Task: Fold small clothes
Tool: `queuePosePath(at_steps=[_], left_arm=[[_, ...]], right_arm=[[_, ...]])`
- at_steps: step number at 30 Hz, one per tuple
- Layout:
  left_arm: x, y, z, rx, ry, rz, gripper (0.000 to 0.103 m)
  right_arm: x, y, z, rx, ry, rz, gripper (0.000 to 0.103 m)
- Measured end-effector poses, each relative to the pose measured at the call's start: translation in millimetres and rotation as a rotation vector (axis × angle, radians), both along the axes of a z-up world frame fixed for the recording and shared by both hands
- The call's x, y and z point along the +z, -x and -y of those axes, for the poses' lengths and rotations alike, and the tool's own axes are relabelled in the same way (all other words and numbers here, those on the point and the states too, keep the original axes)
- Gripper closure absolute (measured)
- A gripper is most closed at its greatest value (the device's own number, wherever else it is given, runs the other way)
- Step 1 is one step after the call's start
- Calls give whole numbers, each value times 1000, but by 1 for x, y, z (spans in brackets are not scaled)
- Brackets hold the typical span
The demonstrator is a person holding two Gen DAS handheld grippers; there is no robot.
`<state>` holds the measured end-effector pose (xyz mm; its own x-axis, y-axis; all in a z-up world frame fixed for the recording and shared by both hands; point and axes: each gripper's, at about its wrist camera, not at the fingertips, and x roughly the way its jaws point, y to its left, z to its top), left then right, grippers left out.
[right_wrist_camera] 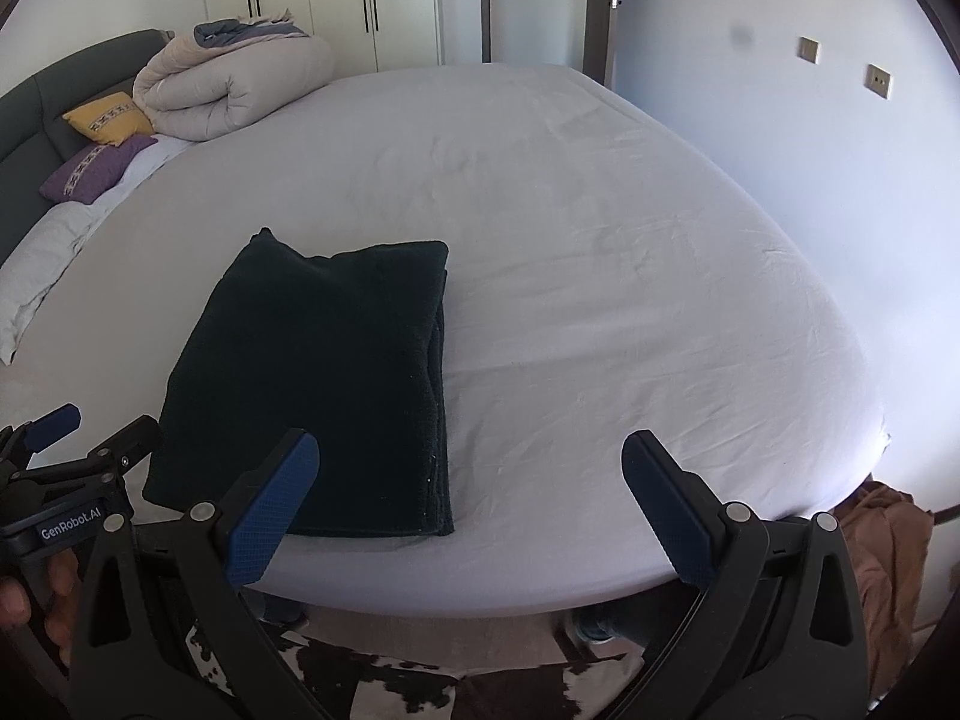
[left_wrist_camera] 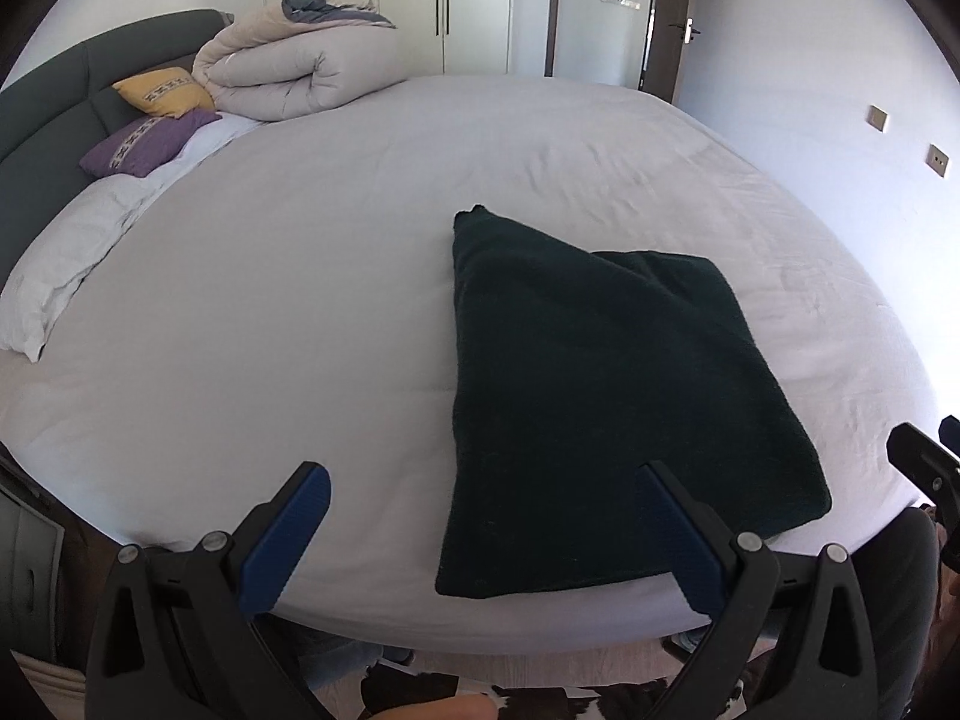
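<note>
My left gripper and right gripper both hang with fingers spread wide, gripping nothing. The dark green folded cloth lies left of centre in the right view, near the bed edge. I'd pinch both near corners evenly, lifting together.

Legible text, one item: "GenRobot.AI", white lettering on the black body of the left gripper, seen at the lower left edge of the right wrist view, just above the fingers of the hand that holds it.

Small wall panels beside the door frame carry marks too small to read. The yellow and purple cushions at the headboard bear a woven band of pattern, not lettering. No other text, number or sign can be read in either view.
</note>
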<state>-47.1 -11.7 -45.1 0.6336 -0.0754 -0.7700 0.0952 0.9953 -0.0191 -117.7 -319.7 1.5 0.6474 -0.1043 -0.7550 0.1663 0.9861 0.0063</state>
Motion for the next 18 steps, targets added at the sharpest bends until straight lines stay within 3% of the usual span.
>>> queuePosePath(at_steps=[18], left_arm=[[-8, -5, -7, 16, 5, -23, 0]], right_arm=[[-5, -5, 2, 20, 8, -43, 0]])
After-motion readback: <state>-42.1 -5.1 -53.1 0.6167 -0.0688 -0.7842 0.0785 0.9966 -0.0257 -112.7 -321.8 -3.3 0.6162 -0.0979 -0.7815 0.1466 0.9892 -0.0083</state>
